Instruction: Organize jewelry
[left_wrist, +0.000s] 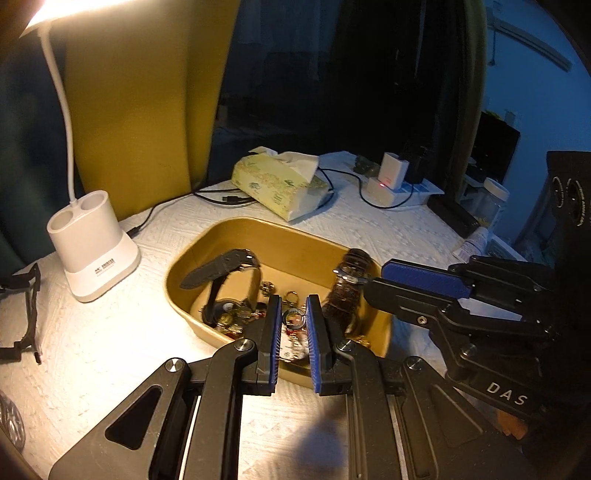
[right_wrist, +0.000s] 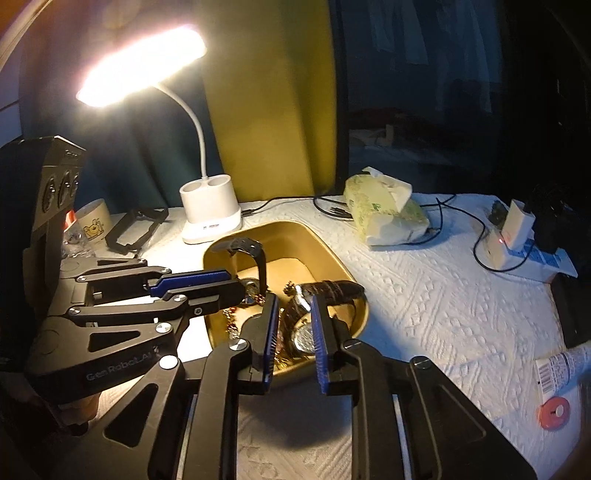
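A gold tray (left_wrist: 280, 236) on the white table holds a heap of jewelry: a black-strapped watch (left_wrist: 221, 269), a brown-strapped watch (left_wrist: 347, 288), rings (left_wrist: 293, 319) and gold pieces. My left gripper (left_wrist: 293, 306) hovers over the tray's near edge, jaws a little apart, empty. My right gripper (right_wrist: 293, 306) hovers over the tray (right_wrist: 325, 254) from the other side, open and empty, with the brown-strapped watch (right_wrist: 325, 291) between its fingers' line. Each gripper shows in the other's view: the right (left_wrist: 380, 277), the left (right_wrist: 236, 282).
A white desk lamp base (left_wrist: 92, 243) stands left of the tray. A tissue pack (left_wrist: 280, 184), cables and a white charger (left_wrist: 391, 181) lie behind. A black frame (left_wrist: 26, 314) lies at the far left. A bottle (right_wrist: 561, 365) and an orange disc (right_wrist: 552, 413) lie at right.
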